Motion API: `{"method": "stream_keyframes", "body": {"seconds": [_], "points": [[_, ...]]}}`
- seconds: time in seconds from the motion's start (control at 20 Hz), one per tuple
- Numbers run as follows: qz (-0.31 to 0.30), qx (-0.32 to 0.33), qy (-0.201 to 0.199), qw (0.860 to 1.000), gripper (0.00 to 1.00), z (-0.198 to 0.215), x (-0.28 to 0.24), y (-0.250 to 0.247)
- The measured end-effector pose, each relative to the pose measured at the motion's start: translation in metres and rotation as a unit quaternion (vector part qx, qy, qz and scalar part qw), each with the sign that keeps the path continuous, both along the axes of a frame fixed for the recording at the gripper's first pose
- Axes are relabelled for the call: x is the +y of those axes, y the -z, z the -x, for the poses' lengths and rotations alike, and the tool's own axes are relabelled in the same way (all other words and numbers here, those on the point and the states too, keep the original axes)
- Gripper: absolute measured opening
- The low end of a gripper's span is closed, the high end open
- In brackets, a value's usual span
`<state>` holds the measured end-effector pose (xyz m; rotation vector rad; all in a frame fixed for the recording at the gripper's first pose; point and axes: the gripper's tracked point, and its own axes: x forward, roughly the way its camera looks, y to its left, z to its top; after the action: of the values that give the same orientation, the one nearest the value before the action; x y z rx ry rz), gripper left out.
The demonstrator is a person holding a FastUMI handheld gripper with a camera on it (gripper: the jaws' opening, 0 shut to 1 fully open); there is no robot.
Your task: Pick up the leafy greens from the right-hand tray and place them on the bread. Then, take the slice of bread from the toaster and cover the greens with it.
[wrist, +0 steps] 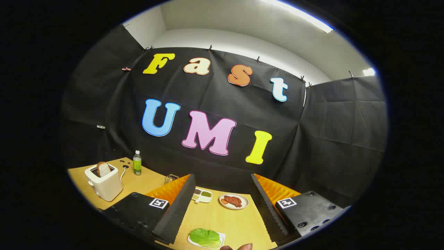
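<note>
Greens (205,237) lie on a white tray (222,239) on the worktop (229,218), between the fingers of the tool (222,208). Its fingers are spread wide and hold nothing. A bread slice (103,168) sticks up from the white toaster (104,182) near the worktop's far left corner, beside a green bottle (137,163).
</note>
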<state>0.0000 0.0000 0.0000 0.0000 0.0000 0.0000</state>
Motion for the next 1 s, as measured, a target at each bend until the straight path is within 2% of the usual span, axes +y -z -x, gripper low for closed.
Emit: {"method": "stream_keyframes", "body": {"seconds": [1.0], "points": [[-0.001, 0.01, 0.004, 1.0, 0.97, -0.0034, -0.0049, 0.0058]]}}
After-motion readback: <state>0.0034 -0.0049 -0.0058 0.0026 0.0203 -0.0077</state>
